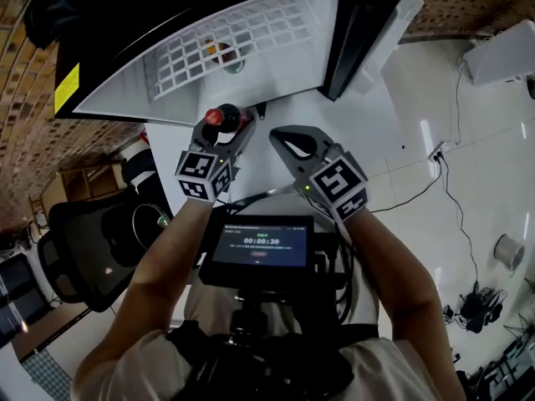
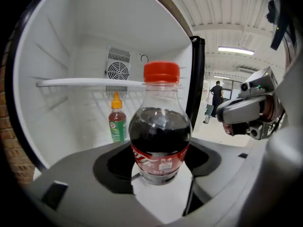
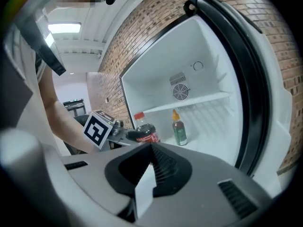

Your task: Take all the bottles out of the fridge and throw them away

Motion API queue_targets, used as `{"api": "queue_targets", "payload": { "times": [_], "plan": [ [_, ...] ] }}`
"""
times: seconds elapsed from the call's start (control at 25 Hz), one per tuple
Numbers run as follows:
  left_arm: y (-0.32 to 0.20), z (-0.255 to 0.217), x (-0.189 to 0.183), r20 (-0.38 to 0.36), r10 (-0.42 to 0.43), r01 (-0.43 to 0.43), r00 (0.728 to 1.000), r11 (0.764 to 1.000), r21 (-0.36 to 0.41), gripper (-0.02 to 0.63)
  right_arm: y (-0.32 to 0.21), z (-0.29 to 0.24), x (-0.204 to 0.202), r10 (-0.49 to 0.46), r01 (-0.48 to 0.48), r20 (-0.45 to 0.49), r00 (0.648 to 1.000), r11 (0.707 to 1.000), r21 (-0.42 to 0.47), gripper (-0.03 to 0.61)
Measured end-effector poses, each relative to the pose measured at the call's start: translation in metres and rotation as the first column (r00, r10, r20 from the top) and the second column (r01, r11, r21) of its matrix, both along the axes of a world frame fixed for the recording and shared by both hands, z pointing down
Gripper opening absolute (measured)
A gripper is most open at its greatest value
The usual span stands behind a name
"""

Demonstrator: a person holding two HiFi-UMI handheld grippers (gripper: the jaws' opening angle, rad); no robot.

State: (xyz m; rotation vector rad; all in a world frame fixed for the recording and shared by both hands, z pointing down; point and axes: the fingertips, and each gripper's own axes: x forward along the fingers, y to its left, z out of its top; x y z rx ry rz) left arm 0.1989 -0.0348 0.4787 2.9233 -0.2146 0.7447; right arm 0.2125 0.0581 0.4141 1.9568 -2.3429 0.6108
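Observation:
My left gripper point(image 1: 229, 130) is shut on a small cola bottle point(image 1: 219, 118) with a red cap, held upright just in front of the open fridge point(image 1: 125, 90). In the left gripper view the cola bottle point(image 2: 160, 132) stands between the wide-set jaws of this gripper point(image 2: 161, 174). A sauce bottle point(image 2: 117, 122) with a yellow cap and green label stands on the fridge floor under the wire shelf point(image 2: 85, 83). My right gripper point(image 1: 278, 138) is shut and empty, beside the left one. From the right gripper point(image 3: 149, 161) I see the cola bottle point(image 3: 145, 132) and the sauce bottle point(image 3: 179, 129).
The fridge door point(image 1: 368, 32) hangs open to the right. A black office chair point(image 1: 84, 249) stands at the lower left. Cables point(image 1: 451, 195) trail over the white floor at the right. A person point(image 2: 216, 96) stands far off in the room.

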Motion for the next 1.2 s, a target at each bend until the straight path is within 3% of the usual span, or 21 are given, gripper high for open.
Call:
{"api": "queue_targets", "payload": {
  "times": [0.68, 1.2],
  "plan": [
    [-0.015, -0.033, -0.112, -0.054, -0.151, 0.152, 0.987, 0.988, 0.012, 0.325, -0.051, -0.014, -0.074, -0.186, 0.187, -0.031, 0.982, 0.982, 0.030, 0.006],
    [-0.021, -0.042, -0.202, -0.075, -0.293, 0.292, 0.953, 0.956, -0.016, 0.325, -0.079, -0.018, -0.148, -0.331, 0.332, -0.054, 0.942, 0.943, 0.014, 0.006]
  ]
}}
